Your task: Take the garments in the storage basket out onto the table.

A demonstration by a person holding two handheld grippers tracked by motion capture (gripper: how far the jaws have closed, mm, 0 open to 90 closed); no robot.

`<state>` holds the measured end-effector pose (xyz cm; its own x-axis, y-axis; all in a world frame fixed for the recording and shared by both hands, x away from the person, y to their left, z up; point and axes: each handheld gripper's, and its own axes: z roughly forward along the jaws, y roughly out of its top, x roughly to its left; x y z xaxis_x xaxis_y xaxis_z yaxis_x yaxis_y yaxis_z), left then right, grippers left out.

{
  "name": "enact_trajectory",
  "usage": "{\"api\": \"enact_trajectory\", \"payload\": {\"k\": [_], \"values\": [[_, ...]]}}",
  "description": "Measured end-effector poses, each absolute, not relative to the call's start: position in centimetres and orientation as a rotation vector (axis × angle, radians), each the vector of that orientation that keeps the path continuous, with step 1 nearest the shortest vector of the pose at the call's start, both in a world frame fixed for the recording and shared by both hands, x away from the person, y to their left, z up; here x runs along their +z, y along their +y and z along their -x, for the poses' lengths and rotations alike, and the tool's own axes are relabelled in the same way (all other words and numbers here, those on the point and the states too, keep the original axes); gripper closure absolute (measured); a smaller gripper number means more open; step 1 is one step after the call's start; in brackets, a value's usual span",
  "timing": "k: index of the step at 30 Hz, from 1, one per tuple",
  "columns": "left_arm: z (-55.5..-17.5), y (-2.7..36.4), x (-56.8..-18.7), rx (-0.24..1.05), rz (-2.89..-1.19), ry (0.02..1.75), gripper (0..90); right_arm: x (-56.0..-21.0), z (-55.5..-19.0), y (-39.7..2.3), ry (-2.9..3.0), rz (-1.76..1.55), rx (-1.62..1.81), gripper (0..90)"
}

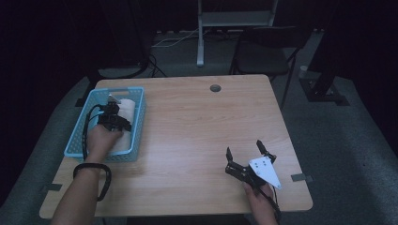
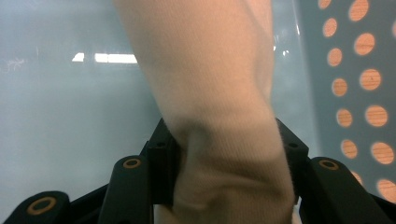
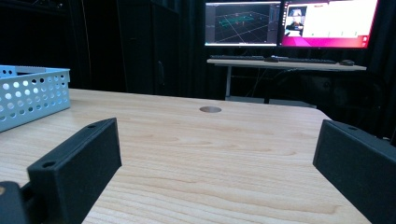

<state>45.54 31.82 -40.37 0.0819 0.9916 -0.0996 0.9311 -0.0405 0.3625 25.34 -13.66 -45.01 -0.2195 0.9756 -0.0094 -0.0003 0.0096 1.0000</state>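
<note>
My jaws: left gripper [image 1: 112, 114] clamped on cream cloth [image 2: 219, 116] inside blue basket [image 1: 77, 136]; right gripper [image 1: 245, 152] apart, idle, well right of basket. Cloth not yet lifted out.

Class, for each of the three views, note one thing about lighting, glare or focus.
High view: dim, the room nearly black around the lit table. Left gripper view: the cream cloth sits close and soft in the left claw, with a bright reflected streak on the basket floor. Right gripper view: the monitors glow bright against the dark.
</note>
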Motion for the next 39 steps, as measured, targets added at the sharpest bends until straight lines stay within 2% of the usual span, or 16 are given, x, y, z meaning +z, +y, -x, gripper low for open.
{"api": "enact_trajectory", "payload": {"k": [5,11,15,39], "values": [[-45.5,32.3,-39.7,0.215,-1.972,1.965,58.3,-45.0,-25.3,-13.7,1.375,-1.089,1.362,0.2],[-44.4,32.8,-38.3,0.224,-1.983,1.955,59.3,-45.0,-25.3,-13.7,1.376,-1.090,1.362,0.2],[-43.4,33.5,-37.0,0.261,-1.925,1.942,61.0,-45.0,-25.3,-13.6,1.377,-1.087,1.360,0.2],[-40.5,35.1,-32.0,0.286,-1.844,1.879,60.9,-45.0,-25.3,-13.6,1.375,-1.092,1.356,0.2]]}}
